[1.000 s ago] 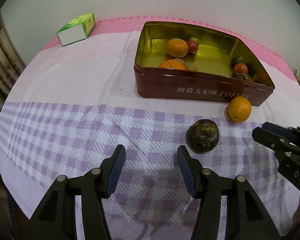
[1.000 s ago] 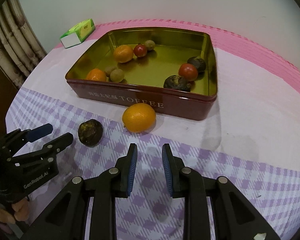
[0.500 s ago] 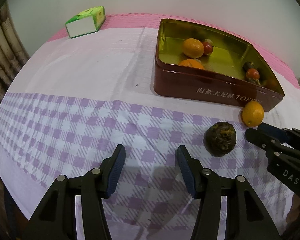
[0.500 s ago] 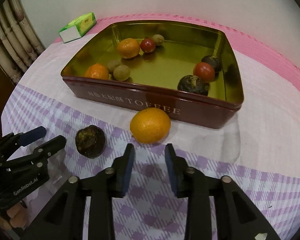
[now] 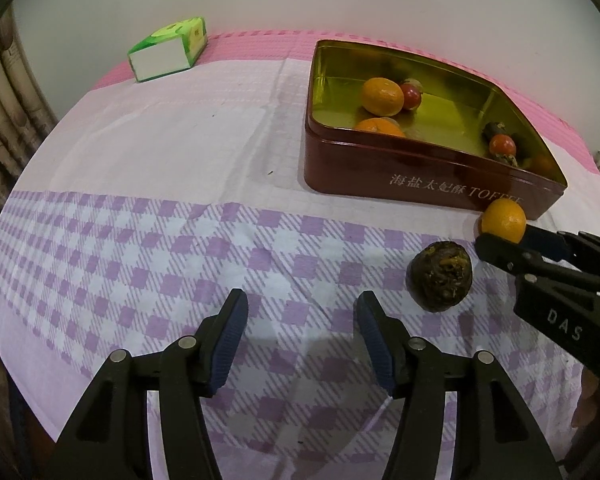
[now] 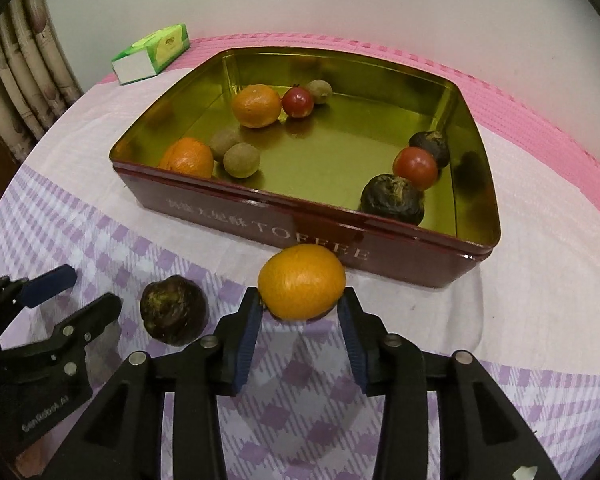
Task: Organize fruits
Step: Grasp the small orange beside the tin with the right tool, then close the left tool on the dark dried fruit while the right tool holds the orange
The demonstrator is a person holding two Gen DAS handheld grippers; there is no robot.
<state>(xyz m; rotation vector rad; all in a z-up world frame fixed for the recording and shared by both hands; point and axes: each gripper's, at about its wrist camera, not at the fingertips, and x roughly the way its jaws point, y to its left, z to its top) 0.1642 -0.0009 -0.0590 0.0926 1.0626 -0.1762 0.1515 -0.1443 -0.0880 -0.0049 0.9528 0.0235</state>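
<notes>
1. Currently, my right gripper [image 6: 300, 312] stands wide apart around the loose orange [image 6: 302, 282]; its pads flank the fruit's sides, contact uncertain, nothing yet lifted.
2. Beyond the fingertips sits the toffee tin [image 6: 404, 258], holding other fruit.
3. I judge the orange light, firm, smooth-skinned and apt to roll; take it across its widest middle.
4. My left gripper [image 5: 300, 334] is spread wide and empty; the dark fruit [image 5: 440, 276] lies just right of its fingers.
</notes>
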